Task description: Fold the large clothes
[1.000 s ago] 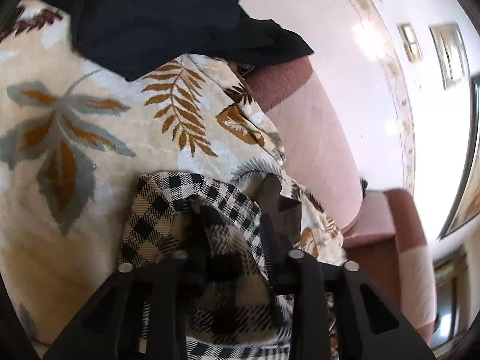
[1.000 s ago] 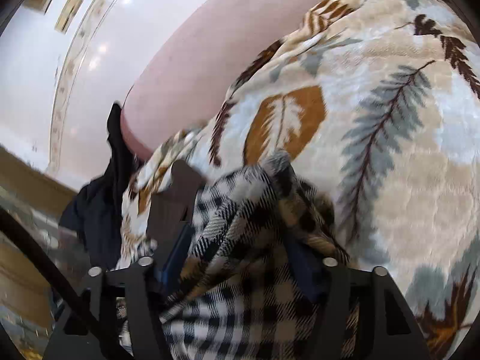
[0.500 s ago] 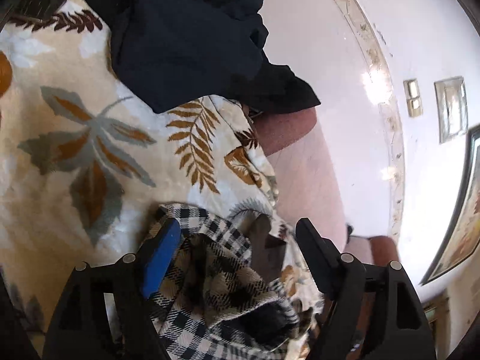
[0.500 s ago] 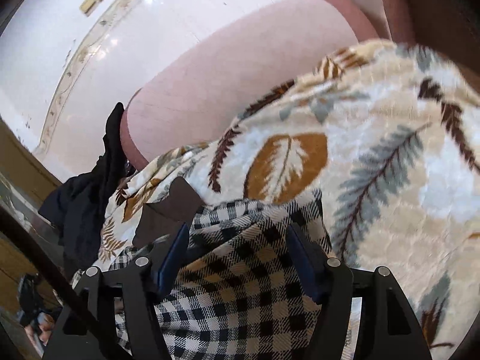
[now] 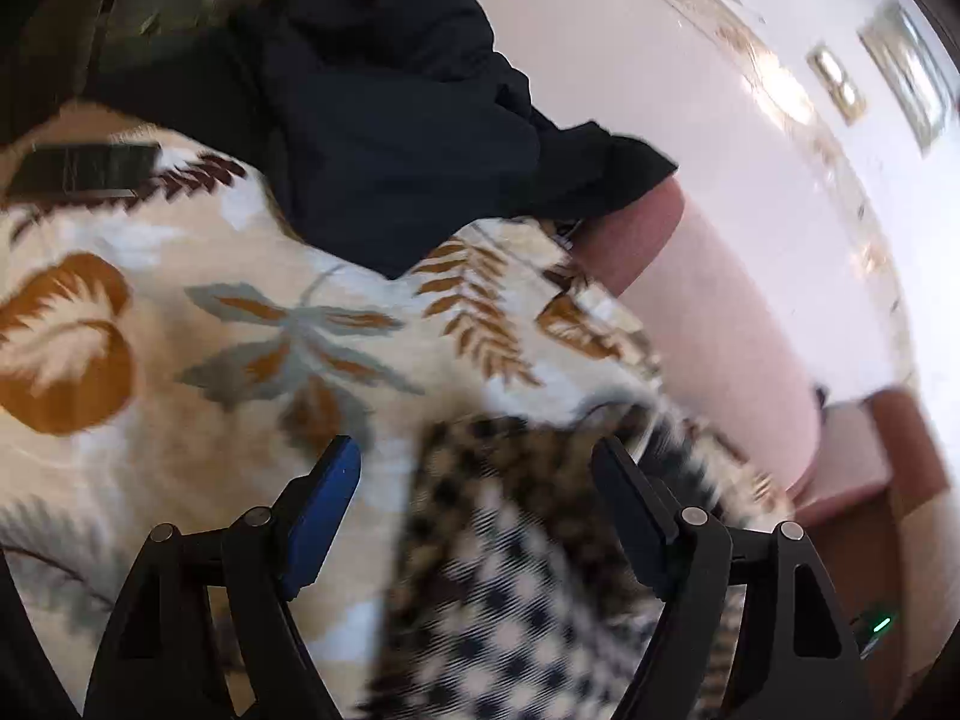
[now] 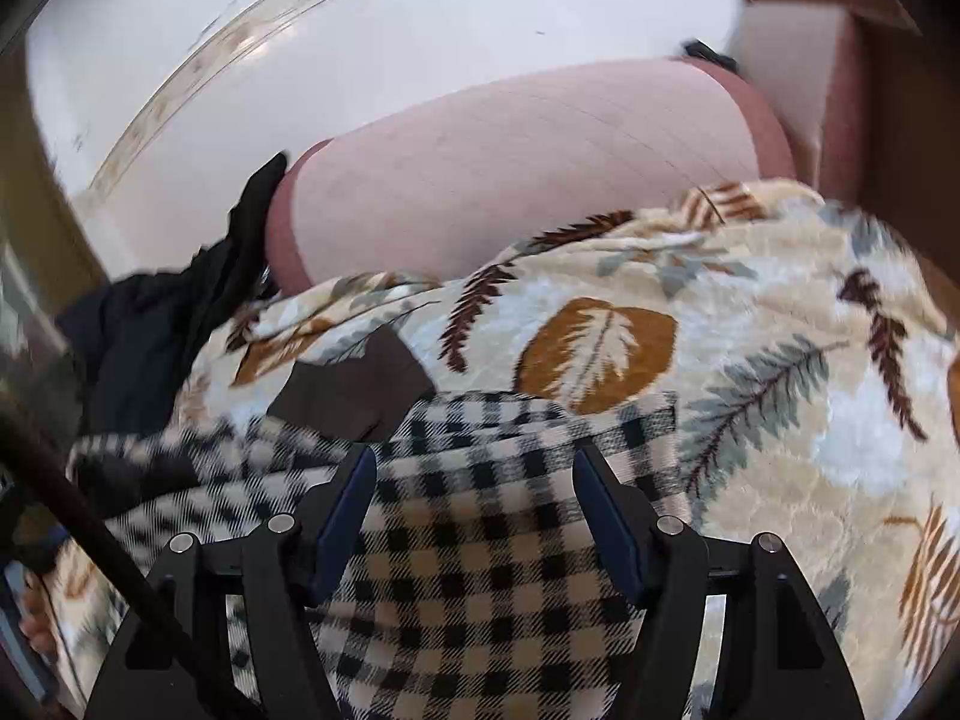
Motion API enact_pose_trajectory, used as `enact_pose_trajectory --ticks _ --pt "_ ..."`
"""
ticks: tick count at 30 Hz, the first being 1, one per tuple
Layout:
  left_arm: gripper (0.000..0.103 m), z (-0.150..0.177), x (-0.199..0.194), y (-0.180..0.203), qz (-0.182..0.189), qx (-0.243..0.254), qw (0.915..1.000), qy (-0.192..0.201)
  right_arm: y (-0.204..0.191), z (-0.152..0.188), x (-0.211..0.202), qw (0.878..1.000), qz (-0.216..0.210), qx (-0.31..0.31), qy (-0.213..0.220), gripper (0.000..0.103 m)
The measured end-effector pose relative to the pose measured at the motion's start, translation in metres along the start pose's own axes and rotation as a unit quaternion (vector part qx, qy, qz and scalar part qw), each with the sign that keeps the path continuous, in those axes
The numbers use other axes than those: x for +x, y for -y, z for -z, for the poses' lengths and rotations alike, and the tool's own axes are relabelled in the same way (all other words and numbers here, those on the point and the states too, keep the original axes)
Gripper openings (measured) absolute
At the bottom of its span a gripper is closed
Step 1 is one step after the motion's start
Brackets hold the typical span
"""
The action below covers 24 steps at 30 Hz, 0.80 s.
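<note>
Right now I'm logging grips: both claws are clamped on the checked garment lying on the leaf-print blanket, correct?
Not clamped. The left claw and right claw stand open above the checked garment, as each wrist view shows; the left has just opened. It does lie on the leaf-print blanket.

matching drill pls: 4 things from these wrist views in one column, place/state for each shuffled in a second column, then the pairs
Things
1. checked garment
2. dark garment
3. leaf-print blanket
4. left gripper

Place or state
A. bunched at the far edge of the blanket, spilling onto the pink upholstered edge
B. fingers spread, pressing on nothing
C. lying on the blanket, just below both grippers
D. spread out under both garments

Pairs: 1-C, 2-A, 3-D, 4-B
</note>
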<state>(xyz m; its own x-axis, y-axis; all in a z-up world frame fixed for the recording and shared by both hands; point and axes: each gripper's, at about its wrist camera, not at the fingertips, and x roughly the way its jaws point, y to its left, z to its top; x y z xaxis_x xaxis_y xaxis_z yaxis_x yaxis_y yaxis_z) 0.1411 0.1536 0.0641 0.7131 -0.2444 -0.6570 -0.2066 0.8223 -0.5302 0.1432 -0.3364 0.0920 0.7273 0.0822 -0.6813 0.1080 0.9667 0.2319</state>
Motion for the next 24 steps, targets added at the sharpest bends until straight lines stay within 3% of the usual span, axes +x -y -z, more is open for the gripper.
enact_pose_trajectory --ticks 5,10,12,13,15,17,18,24 --pt "0.078 0.024 -0.007 -0.004 -0.033 0.091 0.9949 -0.027 -0.041 0.018 -0.005 0.997 -0.043 -0.060 -0.022 0.073" --pt "0.078 0.051 -0.003 -0.002 -0.008 0.155 0.9846 -0.081 -0.095 0.044 -0.015 0.986 -0.105 -0.116 -0.050 0.073" --pt "0.071 0.061 0.001 0.005 0.012 0.181 0.9774 -0.108 -0.117 0.051 -0.011 0.982 -0.120 -0.129 -0.064 0.071" --pt "0.065 0.066 0.003 0.010 0.017 0.198 0.9727 -0.120 -0.128 0.053 -0.007 0.981 -0.126 -0.131 -0.070 0.065" --pt "0.057 0.077 0.006 0.018 0.014 0.231 0.9627 -0.140 -0.146 0.053 0.005 0.979 -0.134 -0.127 -0.087 0.061" --pt "0.047 0.085 0.009 0.021 0.009 0.250 0.9552 -0.158 -0.165 0.051 0.031 0.974 -0.148 -0.121 -0.125 0.049" --pt "0.045 0.089 0.012 0.021 0.005 0.253 0.9528 -0.168 -0.175 0.050 0.049 0.972 -0.141 -0.121 -0.146 0.039" --pt "0.041 0.095 0.022 0.013 0.004 0.246 0.9481 -0.201 -0.209 0.037 0.146 0.969 -0.061 -0.114 -0.212 0.030"
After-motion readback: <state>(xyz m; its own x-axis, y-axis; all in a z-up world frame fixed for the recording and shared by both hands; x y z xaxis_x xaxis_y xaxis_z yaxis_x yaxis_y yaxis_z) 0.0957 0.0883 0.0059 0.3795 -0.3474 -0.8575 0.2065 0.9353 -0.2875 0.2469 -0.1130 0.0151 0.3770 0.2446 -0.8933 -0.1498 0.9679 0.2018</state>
